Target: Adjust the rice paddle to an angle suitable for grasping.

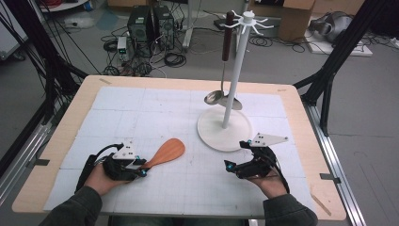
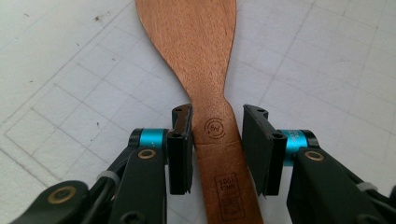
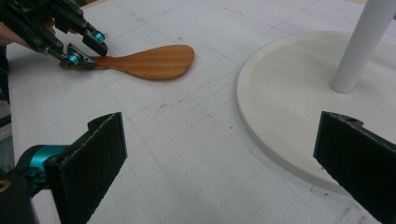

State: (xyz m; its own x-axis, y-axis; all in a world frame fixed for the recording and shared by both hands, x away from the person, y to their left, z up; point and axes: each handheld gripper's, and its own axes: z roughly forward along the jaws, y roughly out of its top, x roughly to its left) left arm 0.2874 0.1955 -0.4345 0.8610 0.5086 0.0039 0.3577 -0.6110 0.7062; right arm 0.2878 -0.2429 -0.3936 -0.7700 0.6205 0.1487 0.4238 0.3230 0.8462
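Observation:
A wooden spatula (image 1: 167, 151) lies flat on the white gridded mat, its blade pointing toward the table's middle. My left gripper (image 1: 141, 165) is shut on its handle at the front left. In the left gripper view the two black pads (image 2: 181, 144) sit against either side of the handle (image 2: 217, 154), and the blade (image 2: 196, 51) stretches away ahead. My right gripper (image 1: 236, 154) rests at the front right, just short of the stand's base, open wide with nothing between its fingers (image 3: 100, 149). The right gripper view looks across at the spatula (image 3: 149, 60) and the left gripper (image 3: 93, 55).
A white utensil stand (image 1: 234, 70) rises from a round base (image 1: 211, 134) right of centre. A metal ladle (image 1: 227, 37) with a dark handle hangs from one of its top hooks. The base (image 3: 289, 93) lies close ahead of the right gripper. Computers and cables sit on the floor beyond.

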